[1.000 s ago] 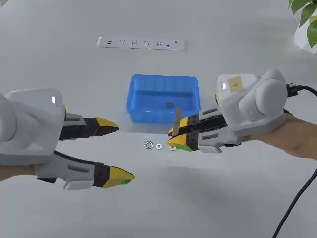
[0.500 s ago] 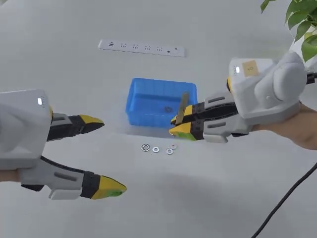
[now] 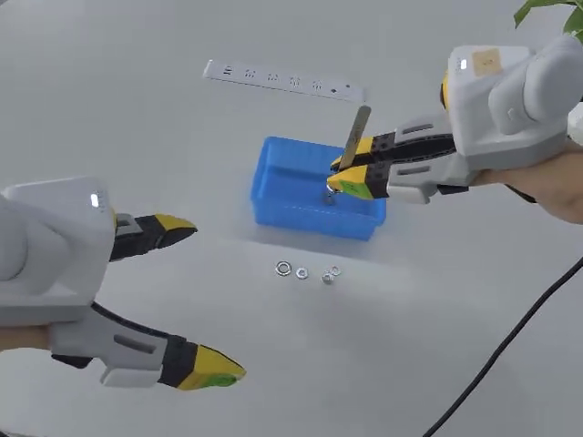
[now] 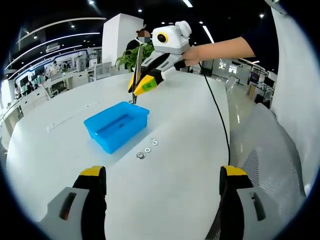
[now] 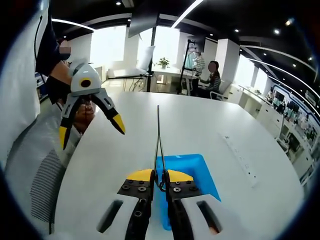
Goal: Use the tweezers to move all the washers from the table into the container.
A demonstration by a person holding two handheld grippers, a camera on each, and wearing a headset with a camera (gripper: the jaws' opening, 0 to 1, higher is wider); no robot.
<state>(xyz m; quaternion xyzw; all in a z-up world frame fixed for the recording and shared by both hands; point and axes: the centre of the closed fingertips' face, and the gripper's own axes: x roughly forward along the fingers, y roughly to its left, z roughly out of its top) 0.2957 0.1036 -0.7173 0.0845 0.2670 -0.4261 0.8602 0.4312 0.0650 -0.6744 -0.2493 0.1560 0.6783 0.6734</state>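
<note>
My right gripper is shut on the metal tweezers, which stand nearly upright with their tips down over the blue container. A small grey washer shows at the tweezers' tip; I cannot tell whether it is pinched or lying in the container. A short row of washers lies on the table in front of the container. My left gripper hangs open and empty, to the left of the washers. In the left gripper view, the container, washers and tweezers lie ahead.
A white power strip lies on the table beyond the container. A black cable trails from the right gripper across the table's right side. Plant leaves hang at the top right corner. The white table is bare in front.
My right gripper has lifted the tweezers from beside the washers and carried them back, over the container. The left gripper stays open. The head camera has shifted.
</note>
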